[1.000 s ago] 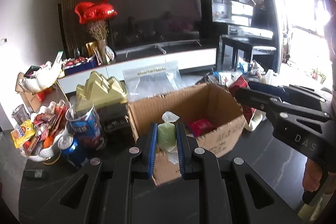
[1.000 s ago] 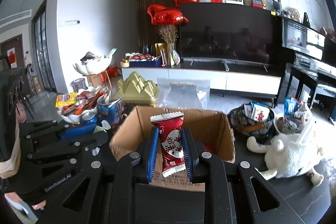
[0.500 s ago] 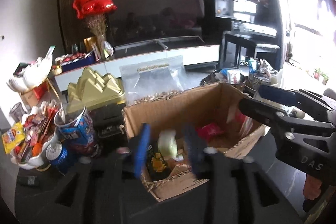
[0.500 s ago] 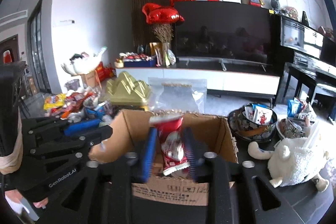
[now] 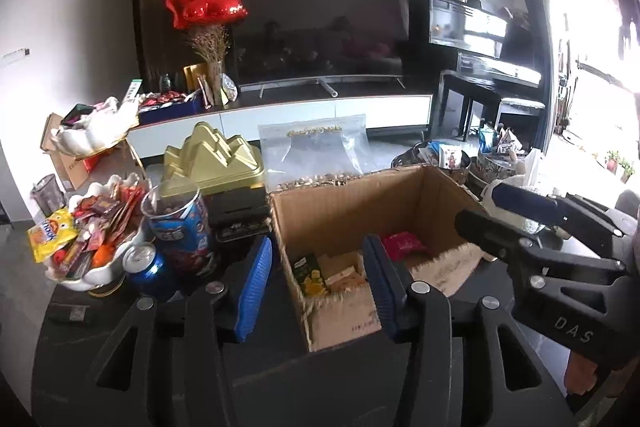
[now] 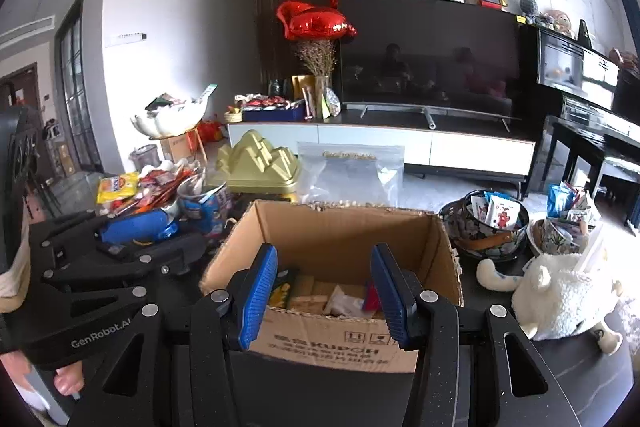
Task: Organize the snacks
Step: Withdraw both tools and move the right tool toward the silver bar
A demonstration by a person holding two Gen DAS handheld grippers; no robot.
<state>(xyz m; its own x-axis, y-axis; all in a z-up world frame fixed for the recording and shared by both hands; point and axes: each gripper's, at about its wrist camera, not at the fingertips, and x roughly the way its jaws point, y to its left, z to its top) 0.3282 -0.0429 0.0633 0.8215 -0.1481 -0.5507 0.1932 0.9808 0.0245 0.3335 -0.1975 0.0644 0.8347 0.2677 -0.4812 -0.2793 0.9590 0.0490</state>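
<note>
An open cardboard box (image 5: 348,203) (image 6: 344,231) stands on the dark table and holds several snack packets, among them a red packet (image 5: 402,243) and a yellow-green one (image 5: 310,271). My left gripper (image 5: 318,277) is open and empty, above the box's near left corner. My right gripper (image 6: 324,287) is open and empty, above the box's near wall. Each gripper shows in the other's view: the right gripper (image 5: 520,211) beside the box's right side, the left gripper (image 6: 132,231) to the box's left.
A white bowl heaped with snacks (image 5: 86,227), a blue can (image 5: 142,265) and a blue tube (image 5: 180,223) sit left of the box. A gold tin (image 5: 212,163) and clear bag (image 5: 316,151) stand behind. Dark bowls with packets (image 6: 486,223) and a plush sheep (image 6: 560,291) lie to the right.
Both grippers have opened. The green packet from the left gripper and the red packet from the right gripper have dropped into the box.
</note>
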